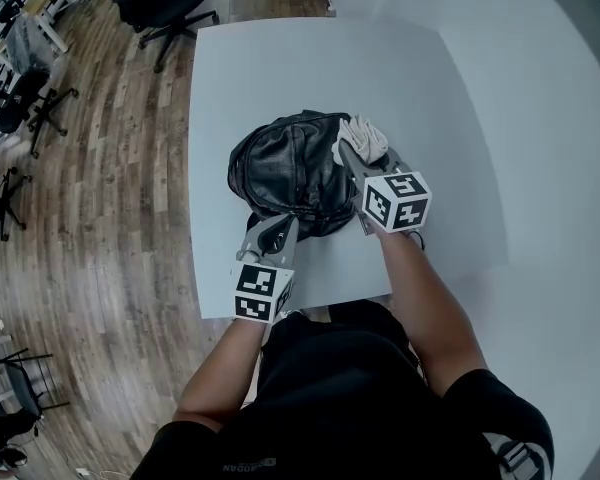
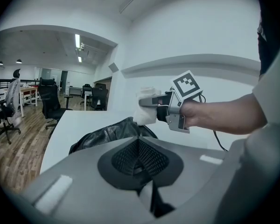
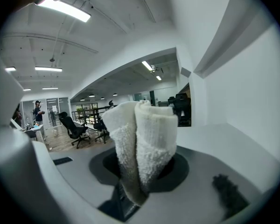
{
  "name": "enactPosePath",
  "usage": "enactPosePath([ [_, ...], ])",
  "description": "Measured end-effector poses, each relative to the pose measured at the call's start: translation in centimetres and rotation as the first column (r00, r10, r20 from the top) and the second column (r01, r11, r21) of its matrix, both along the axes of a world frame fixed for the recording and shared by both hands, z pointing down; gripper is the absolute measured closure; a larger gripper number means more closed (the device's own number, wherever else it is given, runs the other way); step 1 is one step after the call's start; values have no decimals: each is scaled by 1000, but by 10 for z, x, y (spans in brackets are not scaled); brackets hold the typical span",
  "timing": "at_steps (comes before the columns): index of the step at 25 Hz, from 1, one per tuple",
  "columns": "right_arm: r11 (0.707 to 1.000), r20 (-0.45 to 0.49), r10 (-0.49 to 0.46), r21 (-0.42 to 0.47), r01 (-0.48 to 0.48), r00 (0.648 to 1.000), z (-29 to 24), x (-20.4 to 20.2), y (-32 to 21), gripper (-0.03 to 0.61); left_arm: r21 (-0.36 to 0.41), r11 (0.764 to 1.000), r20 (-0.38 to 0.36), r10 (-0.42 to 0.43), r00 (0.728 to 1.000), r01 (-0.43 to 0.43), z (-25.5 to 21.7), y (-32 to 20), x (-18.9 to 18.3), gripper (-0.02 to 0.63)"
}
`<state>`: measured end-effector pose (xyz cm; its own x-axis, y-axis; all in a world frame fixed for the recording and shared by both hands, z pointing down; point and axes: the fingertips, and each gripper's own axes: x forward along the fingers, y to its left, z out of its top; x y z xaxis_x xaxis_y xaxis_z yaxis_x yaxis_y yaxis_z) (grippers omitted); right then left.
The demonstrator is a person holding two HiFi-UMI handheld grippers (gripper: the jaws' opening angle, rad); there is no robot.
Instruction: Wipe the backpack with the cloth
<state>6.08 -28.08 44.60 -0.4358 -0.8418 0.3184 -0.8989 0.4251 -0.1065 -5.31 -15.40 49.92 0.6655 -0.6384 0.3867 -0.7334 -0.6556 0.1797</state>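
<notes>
Looking down in the head view, I see the backpack [image 1: 285, 168] slumped flat near the middle of the white desk [image 1: 310, 68]. Its slightly longer side runs across me from left to right, and I cannot tell which end is its top. It is black, shiny and creased like leather. My left hand-held gripper [image 1: 278, 226] meets its near edge. My right hand-held gripper [image 1: 352, 158] reaches over its right side with the cloth [image 1: 363, 138] bunched at the tip, pointing away from me. The desk stands on a wood floor [image 1: 110, 168], with black office chairs [image 1: 170, 8] beyond its far left corner. In the left gripper view, the jaws are pressed together on a ridge of the bag's black mesh panel [image 2: 140, 157]. The backpack's glossy body rises just past them, and the other gripper holds the cloth above it, in front of a pale wall [image 2: 214, 41]. In the right gripper view, the jaws pinch the cloth low down. It is white terry folded into two thick lobes, standing up and out along the jaws. Behind it are strip ceiling lights [image 3: 63, 8] and more chairs in an open office.
</notes>
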Motion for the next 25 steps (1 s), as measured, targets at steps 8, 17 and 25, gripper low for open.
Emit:
enactPosePath([
  [8,998,-6,61,10,-61,998,-4,27,9,471,10,1000,3,8,1000,-8,-4,5,1,609],
  [17,994,-9,110,24,-110,994,-9,32,16,471,15,1000,3,-13,1000,13,-5,3,-15,609],
  [25,1000,-5,-4,26,4,1000,-8,-27,14,471,9,998,-6,-56,998,56,-5,2,-39,609],
])
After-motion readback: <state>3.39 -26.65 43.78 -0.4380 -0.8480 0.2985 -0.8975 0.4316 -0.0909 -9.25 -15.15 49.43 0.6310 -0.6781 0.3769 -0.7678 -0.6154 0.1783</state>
